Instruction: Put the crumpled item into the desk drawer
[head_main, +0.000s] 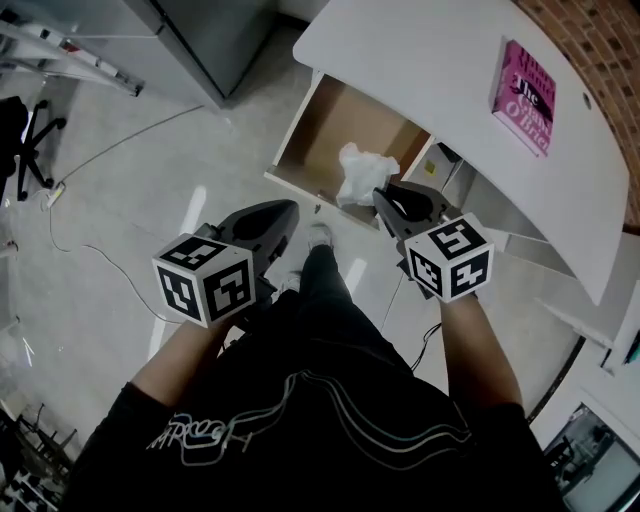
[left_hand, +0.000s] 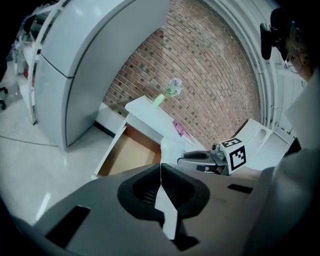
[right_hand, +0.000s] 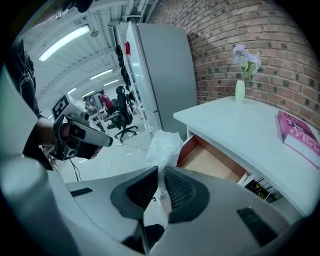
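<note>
**Crumpled bag held at the open drawer**

Crumpled bag (head_main: 360, 172), white and thin like plastic film, is pinched in my right gripper (head_main: 386, 203). In the right gripper view the jaws of that gripper (right_hand: 161, 172) are closed on the bag's lower end, and the rest of the bag (right_hand: 163, 144) puffs out beyond the tips. From the head view the bag overlaps the near right corner of the drawer (head_main: 330, 125). I cannot tell whether it touches the drawer's rim or floor.

The drawer stands pulled out from under the desk (head_main: 420, 60), and its brown inside (right_hand: 212, 162) is bare where I can see it.

My left gripper (head_main: 283, 212) hangs to the left of the drawer's near edge, well apart from the bag. Its own view shows the jaws (left_hand: 160, 167) pressed together with nothing between them, pointing toward the drawer (left_hand: 127, 152).

On the desk, a pink book (head_main: 523, 97) lies near the right-hand edge. A small vase of flowers (right_hand: 240, 90) stands at the far edge against the brick wall (right_hand: 280, 45).

A tall grey cabinet (right_hand: 165, 75) stands past the desk's left end. An office chair (head_main: 25, 140) sits well off to the left, and a thin cable (head_main: 100, 265) trails across the floor (head_main: 150, 190).
</note>
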